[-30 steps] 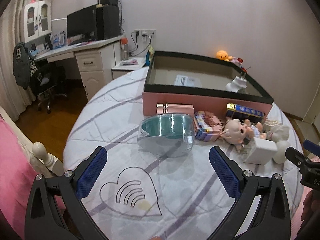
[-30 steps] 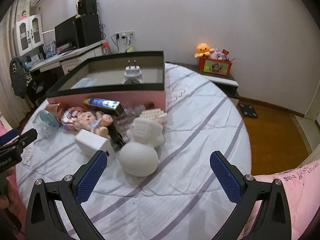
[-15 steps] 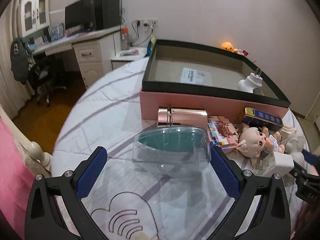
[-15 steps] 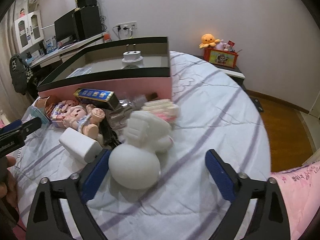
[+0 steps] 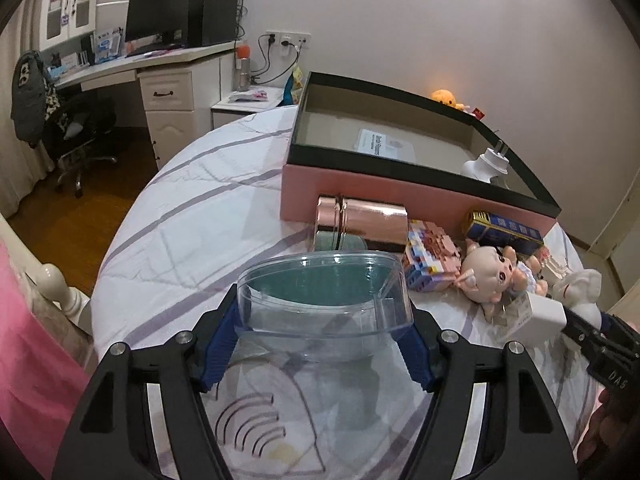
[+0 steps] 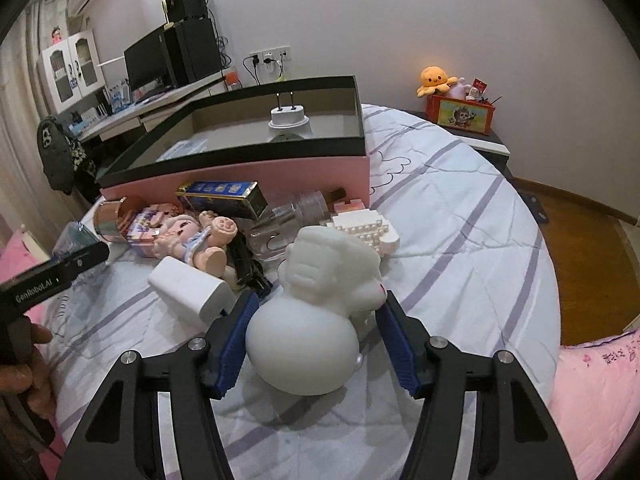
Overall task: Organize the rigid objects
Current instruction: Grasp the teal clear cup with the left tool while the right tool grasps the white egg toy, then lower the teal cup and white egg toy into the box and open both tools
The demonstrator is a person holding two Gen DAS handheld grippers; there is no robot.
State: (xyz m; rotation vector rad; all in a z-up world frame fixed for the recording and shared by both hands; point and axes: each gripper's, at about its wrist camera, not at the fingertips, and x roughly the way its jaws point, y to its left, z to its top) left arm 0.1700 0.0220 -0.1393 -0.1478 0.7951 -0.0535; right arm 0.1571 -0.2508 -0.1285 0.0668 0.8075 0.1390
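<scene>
In the left wrist view my left gripper (image 5: 322,344) is shut on a clear plastic container with a teal bottom (image 5: 324,300), its blue pads against both sides. In the right wrist view my right gripper (image 6: 316,344) stands around a white round figurine (image 6: 316,312); the left pad touches it, and a small gap shows at the right pad. A pink box with a black rim (image 5: 400,200) (image 6: 240,172) lies beyond and holds a white plug (image 6: 288,118).
In front of the box lie a copper tin (image 5: 360,222), a block toy (image 5: 430,254), a doll (image 5: 490,276) (image 6: 200,240), a blue carton (image 6: 220,196), a white charger block (image 6: 192,290) and a white brick model (image 6: 364,226). A desk and chair stand at left.
Both grippers moved forward and narrowed: the left closed onto the clear container, the right came around the white figurine.
</scene>
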